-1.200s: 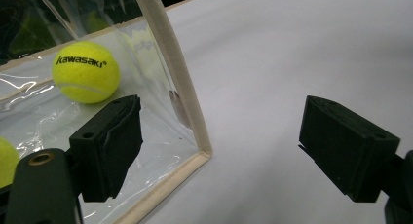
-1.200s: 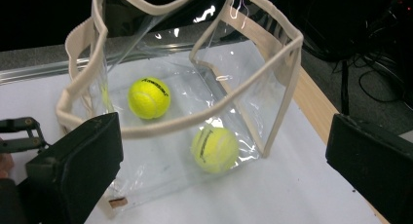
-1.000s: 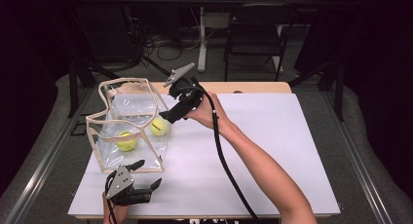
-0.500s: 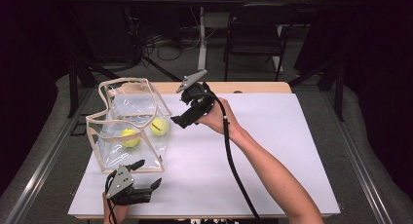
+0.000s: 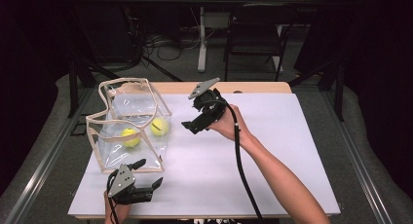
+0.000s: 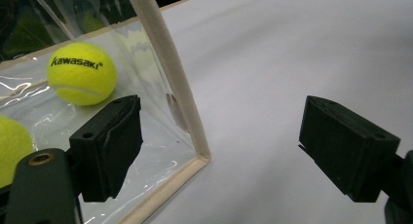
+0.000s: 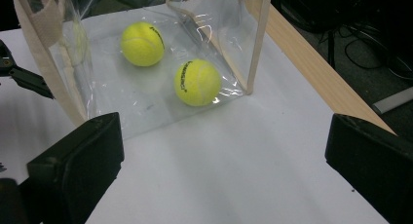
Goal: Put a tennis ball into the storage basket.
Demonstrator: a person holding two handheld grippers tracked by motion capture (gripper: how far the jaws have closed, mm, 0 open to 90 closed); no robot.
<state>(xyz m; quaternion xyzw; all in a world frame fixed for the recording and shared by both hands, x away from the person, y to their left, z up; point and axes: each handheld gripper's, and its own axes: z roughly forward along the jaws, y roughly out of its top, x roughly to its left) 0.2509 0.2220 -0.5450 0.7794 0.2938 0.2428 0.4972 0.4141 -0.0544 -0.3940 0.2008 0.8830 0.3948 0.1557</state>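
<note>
1. Clear bag [image 5: 127, 121] stands at table's [image 5: 272, 185] left side, top open; two tennis balls [image 5: 159, 127] inside on its floor.
2. Right gripper [image 5: 195, 125] off the bag's right side, jaws spread, empty.
3. Left gripper [image 5: 151, 175] low at bag's near corner, jaws wide, holding nothing.
4. Judgement: loading looks finished; no loose balls seen on the table.

White-covered table [image 5: 272, 151], clear bag [image 5: 127, 124] on its left part.
</note>
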